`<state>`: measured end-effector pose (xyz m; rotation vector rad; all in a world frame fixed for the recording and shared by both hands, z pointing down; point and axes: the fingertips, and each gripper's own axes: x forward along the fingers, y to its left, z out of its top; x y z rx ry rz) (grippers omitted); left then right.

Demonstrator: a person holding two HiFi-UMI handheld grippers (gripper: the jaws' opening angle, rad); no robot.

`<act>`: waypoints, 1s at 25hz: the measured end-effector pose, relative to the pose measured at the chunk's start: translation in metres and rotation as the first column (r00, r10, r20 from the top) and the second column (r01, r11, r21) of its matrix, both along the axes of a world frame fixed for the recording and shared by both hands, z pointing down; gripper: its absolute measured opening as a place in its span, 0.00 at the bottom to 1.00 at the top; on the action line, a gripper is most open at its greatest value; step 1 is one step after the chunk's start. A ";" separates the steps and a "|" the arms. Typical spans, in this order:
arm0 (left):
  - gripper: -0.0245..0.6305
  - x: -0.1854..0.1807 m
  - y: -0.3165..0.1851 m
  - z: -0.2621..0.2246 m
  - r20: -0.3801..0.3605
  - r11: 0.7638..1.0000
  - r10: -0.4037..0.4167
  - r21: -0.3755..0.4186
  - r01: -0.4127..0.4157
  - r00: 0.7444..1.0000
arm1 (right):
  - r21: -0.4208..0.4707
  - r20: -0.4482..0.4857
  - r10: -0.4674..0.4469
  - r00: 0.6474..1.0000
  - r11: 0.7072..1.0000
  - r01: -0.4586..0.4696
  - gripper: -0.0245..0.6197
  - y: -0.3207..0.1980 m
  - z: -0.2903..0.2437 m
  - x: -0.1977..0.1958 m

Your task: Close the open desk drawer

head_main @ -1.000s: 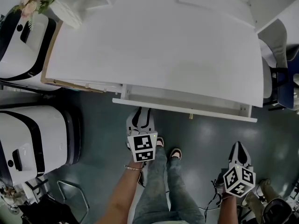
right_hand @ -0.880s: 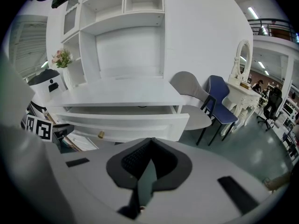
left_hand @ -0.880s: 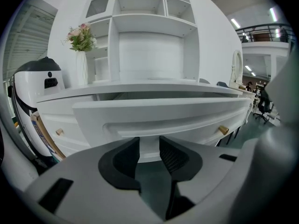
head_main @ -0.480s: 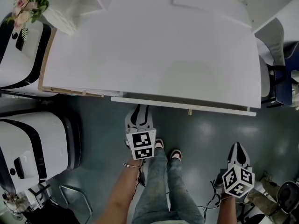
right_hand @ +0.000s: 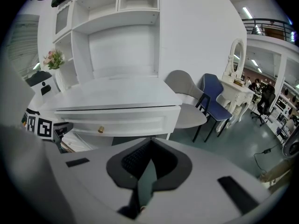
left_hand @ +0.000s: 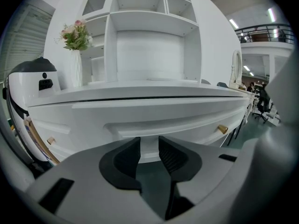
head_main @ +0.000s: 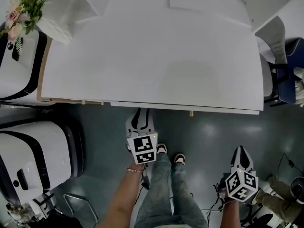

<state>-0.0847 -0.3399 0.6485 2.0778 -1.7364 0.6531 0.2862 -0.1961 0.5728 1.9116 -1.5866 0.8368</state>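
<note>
The white desk [head_main: 156, 56] fills the upper head view. Its drawer front [head_main: 213, 110] shows only as a thin strip under the desktop's near edge, with a brass knob [head_main: 191, 113]. My left gripper [head_main: 141, 112] points at that strip, left of the knob, its tips at or against it. In the left gripper view the drawer front [left_hand: 154, 118] stands close ahead, and the left gripper [left_hand: 149, 146] is open with nothing between its pads. My right gripper [head_main: 242, 149] hangs low at the right, away from the desk. In its own view the right gripper [right_hand: 150, 143] is shut and empty.
Two white rounded machines [head_main: 33, 146] [head_main: 16, 56] stand left of the desk, and a flower vase [head_main: 21, 8] sits on its far left corner. Chairs [head_main: 278, 56] stand at the right. The person's legs and shoes [head_main: 167, 153] are below the drawer.
The drawer has slid in under the desktop, from clearly sticking out to almost flush. My left gripper moved forward with its front. The right gripper stayed where it was.
</note>
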 end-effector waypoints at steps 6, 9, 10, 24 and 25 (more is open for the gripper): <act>0.23 0.001 -0.005 0.000 0.000 1.000 -0.010 0.003 0.010 1.000 | 0.000 0.001 0.012 1.000 1.000 -0.012 0.05 -0.003 0.000 0.002; 0.23 0.001 -0.006 0.000 0.003 1.000 -0.012 0.007 0.012 1.000 | 0.001 0.000 0.015 1.000 1.000 -0.015 0.05 -0.005 -0.001 0.003; 0.23 0.001 -0.006 0.000 0.004 1.000 -0.012 0.008 0.012 1.000 | 0.001 0.000 0.014 1.000 1.000 -0.014 0.05 -0.005 -0.001 0.003; 0.23 0.005 0.000 -0.009 -0.013 1.000 -0.008 -0.013 0.008 1.000 | 0.027 0.026 -0.014 1.000 1.000 0.014 0.05 0.003 -0.007 0.003; 0.23 0.007 0.003 -0.014 -0.015 1.000 -0.010 -0.008 0.010 1.000 | 0.031 0.028 -0.017 0.999 0.999 0.016 0.05 0.004 -0.009 0.004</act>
